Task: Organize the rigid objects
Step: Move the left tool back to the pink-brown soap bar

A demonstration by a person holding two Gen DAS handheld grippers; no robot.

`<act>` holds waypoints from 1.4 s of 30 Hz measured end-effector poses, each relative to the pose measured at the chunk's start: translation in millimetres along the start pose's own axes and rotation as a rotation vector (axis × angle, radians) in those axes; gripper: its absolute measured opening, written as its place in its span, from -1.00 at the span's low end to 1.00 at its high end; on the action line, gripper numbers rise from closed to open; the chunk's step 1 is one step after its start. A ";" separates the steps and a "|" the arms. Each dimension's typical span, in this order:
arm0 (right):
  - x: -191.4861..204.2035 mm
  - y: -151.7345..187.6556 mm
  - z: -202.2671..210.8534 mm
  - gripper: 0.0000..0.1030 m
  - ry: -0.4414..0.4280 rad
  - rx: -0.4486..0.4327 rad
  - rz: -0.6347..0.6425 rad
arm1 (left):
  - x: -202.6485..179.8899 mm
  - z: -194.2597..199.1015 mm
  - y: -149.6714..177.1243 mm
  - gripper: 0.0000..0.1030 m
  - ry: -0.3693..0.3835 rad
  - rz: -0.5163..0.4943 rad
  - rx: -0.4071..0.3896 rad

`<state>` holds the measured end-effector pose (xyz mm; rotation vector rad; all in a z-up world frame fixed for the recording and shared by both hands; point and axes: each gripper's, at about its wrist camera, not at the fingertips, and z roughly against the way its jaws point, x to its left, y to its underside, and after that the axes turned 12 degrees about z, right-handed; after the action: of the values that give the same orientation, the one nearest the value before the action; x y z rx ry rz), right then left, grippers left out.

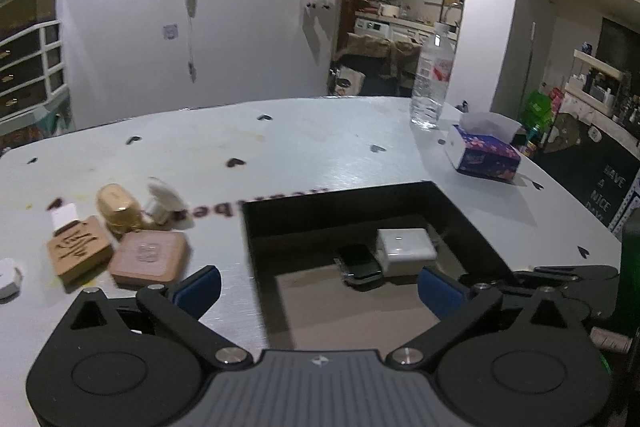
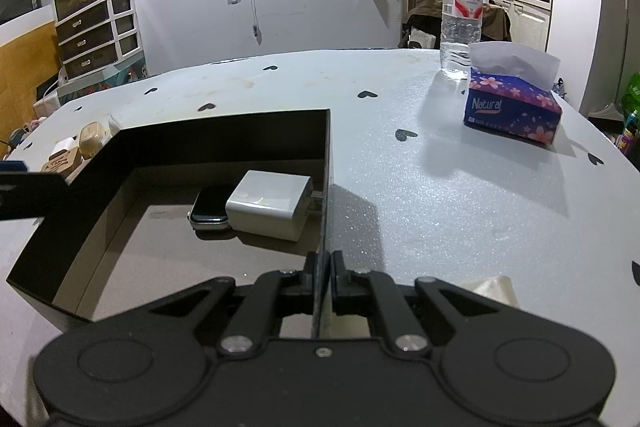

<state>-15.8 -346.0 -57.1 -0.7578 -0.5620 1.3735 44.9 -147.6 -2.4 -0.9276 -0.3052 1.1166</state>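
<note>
A: What's in the black box [image 2: 224,143]?
B: The white charger [image 2: 270,205] and the watch [image 2: 210,209].
A: What's left?
B: Little things [image 1: 120,235], left of the wide, empty left gripper [image 1: 318,287]. The right gripper [image 2: 322,277] pinches the box wall.

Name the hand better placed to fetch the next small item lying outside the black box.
Left: its fingers stand open and empty near the pink square case. The right gripper is shut on the black box's wall.

Left claw [image 1: 318,289] wide open and empty; right claw [image 2: 323,277] clamped shut.
</note>
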 end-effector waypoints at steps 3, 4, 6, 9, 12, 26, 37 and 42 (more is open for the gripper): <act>0.0 0.2 0.1 -0.88 0.000 0.000 0.000 | 14.8 7.8 0.3 1.00 -0.024 0.019 -0.022; 0.0 0.2 0.1 -0.88 0.000 0.000 0.000 | 20.6 10.4 0.2 1.00 -0.032 0.024 -0.027; 0.1 0.2 0.1 -0.88 0.000 0.000 0.000 | 32.7 14.1 0.3 1.00 -0.050 0.031 -0.038; -0.1 0.3 0.0 -0.88 0.000 0.000 0.000 | 53.2 18.1 0.1 1.00 -0.095 0.052 -0.057; -0.1 0.3 -0.1 -0.88 0.000 0.000 0.000 | 74.7 20.5 1.4 1.00 -0.131 0.074 -0.076; 0.8 -0.1 -1.5 -0.88 0.004 0.001 0.004 | 137.4 -30.5 4.0 1.00 -0.164 0.118 -0.051; 2.6 -0.6 -4.8 -0.89 0.008 0.008 0.008 | 132.1 -96.5 -15.4 0.97 -0.184 0.059 -0.013; 2.6 -0.7 -4.8 -0.89 0.007 0.008 0.007 | 132.4 -118.1 -22.4 0.79 -0.198 0.048 -0.013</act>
<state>-11.4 -344.1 -59.9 -0.7587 -0.5481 1.3786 192.9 -92.5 -86.4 -0.8401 -0.4541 1.2551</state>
